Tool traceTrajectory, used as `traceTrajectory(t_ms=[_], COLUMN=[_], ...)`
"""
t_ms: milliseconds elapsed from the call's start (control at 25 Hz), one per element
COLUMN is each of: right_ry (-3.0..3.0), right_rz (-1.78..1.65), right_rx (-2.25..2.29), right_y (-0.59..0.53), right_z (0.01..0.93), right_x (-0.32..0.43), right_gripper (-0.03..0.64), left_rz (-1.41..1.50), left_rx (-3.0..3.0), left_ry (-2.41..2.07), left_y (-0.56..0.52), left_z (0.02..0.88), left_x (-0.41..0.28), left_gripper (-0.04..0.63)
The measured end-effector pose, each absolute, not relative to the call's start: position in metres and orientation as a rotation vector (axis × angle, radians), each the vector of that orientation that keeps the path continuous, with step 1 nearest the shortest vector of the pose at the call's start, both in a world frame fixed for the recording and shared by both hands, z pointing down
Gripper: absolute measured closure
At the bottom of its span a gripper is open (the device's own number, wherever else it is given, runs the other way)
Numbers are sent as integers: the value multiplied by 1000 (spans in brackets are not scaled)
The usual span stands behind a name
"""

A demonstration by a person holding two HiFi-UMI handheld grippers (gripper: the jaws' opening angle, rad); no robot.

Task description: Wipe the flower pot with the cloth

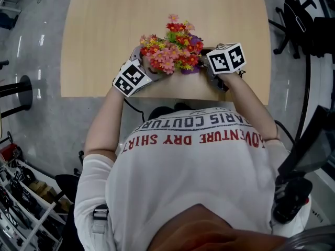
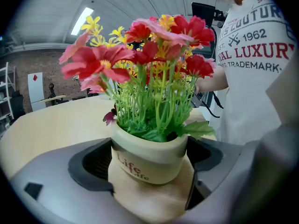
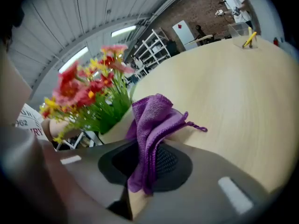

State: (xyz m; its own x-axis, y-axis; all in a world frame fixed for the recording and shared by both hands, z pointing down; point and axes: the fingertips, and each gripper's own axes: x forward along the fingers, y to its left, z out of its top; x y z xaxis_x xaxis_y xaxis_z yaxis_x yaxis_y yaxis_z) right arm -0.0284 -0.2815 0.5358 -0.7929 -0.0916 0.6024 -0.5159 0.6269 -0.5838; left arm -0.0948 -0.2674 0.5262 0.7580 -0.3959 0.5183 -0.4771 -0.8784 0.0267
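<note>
At the table's (image 1: 104,30) 6 o'clock edge in the head view, close to the person (image 1: 199,187) in a white printed shirt, stands the pot (image 2: 148,161). It is a small, squat, cream vessel with a smooth glazed look, a thick rounded rim and the word "Life" twice in brown script on its wall. It rests on the pale wood, leaning slightly in the left gripper view. Flowers (image 1: 172,48) fill it: stiff bright-green stems and leaves, topped with red, pink and yellow blooms, plus a small dark purple one low at 9 o'clock of the rim. From above, the blooms hide the pot altogether.

Left gripper (image 1: 142,67) comes in at the pot's 8 o'clock; its jaws sit on either side of the pot's wall, pads pressed to it, clamped on the pot. Right gripper (image 1: 209,67) sits at the pot's 3 o'clock, jaws pinched together on the cloth (image 3: 152,125). This is purple, fine-looped and bunched in folds; its upper fold lies up against the pot's side, a thin loop trailing toward 3 o'clock in the right gripper view.
</note>
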Motion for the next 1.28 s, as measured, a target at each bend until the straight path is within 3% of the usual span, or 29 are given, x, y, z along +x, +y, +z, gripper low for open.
traceTrajectory(t_ms=[440,800,1080,1280], right_ry=[-2352,-2401,-2430,-2446], right_rz=[1148,1225,1226,1203], right_rx=[566,720,800,814], right_y=[-281,-266,-266,-246], right_z=[529,517,531,503], right_x=[-2,43,57,55], right_gripper=[557,557,557,557], left_rz=[840,520,596,567], left_rx=[2747,2444,2256,2158], left_ry=[-776,-1247,-1523,-1650], left_y=[-262,-251,-266,-257], left_z=[524,500,540,523], left_x=[-103,-105,-95,-93], left_gripper=[86,86,86,87])
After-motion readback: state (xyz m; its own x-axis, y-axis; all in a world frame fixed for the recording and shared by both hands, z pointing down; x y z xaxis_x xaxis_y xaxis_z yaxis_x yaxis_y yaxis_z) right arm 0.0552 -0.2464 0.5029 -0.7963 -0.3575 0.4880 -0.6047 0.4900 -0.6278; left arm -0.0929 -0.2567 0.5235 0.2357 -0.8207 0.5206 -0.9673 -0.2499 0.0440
